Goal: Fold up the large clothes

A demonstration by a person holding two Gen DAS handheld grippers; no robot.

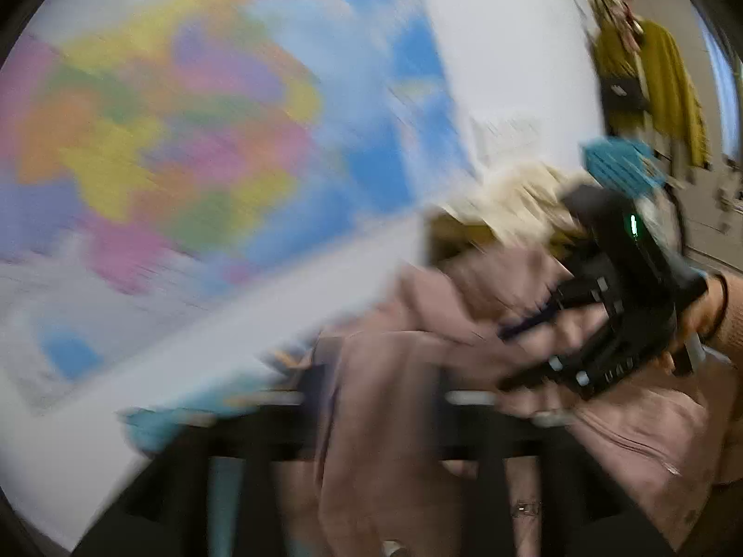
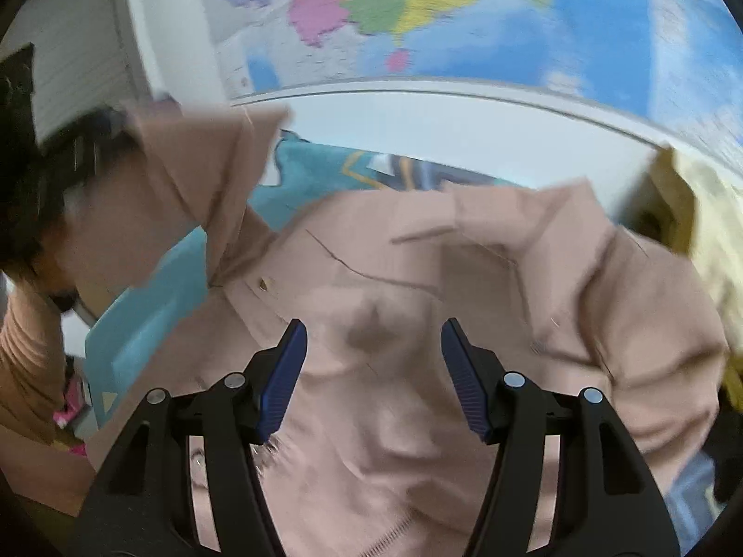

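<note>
Right gripper: the right gripper [image 2: 374,371] hangs over the garment with its blue-padded fingers [image 2: 285,380] spread well apart, and there's nothing pinched between them, just cloth showing below the gap.
Left gripper: badly smeared in its own view; the left gripper [image 1: 371,422] shows only as dark streaks along the bottom edge, with pink cloth draped across that area. Whether the pads are pressing on that cloth, I cannot tell.
Garment: the dusty-pink jacket [image 2: 418,278] lies rumpled across the middle of the bed, zip seam and a small snap visible, one flap lifted up towards the left side in the right wrist view.
Bed cover: a teal patterned bed cover [image 2: 153,306] peeks out under the jacket's left edge and along the far side by the wall.
Other cloth: a pale cream garment [image 2: 701,213] sits bunched at the right edge, touching the jacket's sleeve end.
Wall: a big colourful map [image 2: 418,4] hangs right behind the bed.
From the left: the other tool shows up on the right of this view, gripped by a hand [image 1: 692,320] with a dark wristband, low over the pink cloth.
Background: a mustard-yellow coat [image 1: 668,79] hangs in the far right corner of the room.
</note>
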